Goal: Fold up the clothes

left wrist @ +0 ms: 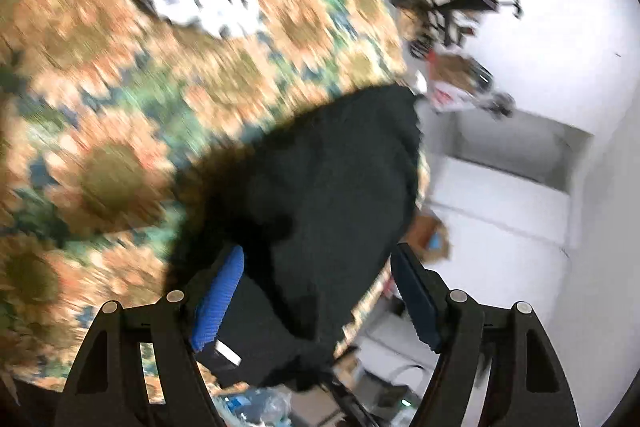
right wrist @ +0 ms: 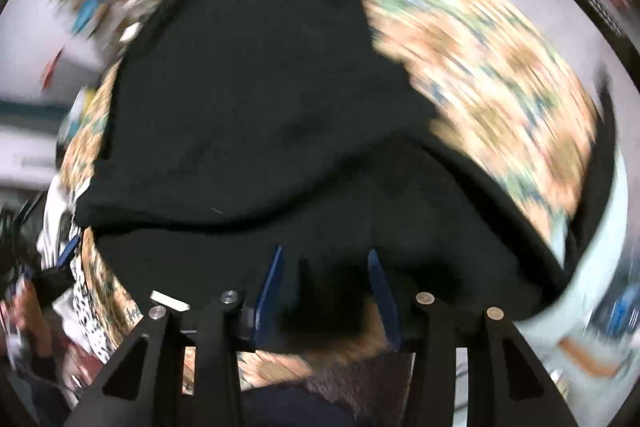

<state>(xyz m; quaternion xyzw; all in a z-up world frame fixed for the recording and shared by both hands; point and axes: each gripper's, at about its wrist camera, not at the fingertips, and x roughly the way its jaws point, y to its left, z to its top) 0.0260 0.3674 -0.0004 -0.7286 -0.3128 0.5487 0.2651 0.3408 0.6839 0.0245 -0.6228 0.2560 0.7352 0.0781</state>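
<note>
Sunflower bedspread [left wrist: 120, 131], black garment [right wrist: 256, 99] between jaws (both)

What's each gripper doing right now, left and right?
Left gripper: jaws wide, black garment between them, pads not pressing.
Right gripper: jaws apart over the black garment, grip cannot be told.

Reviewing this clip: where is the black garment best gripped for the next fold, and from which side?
Probably the near folded edge of the black garment, approached from above by the right gripper; there the cloth bunches into a raised ridge on the sunflower bedspread, giving the pads something to pinch.
</note>
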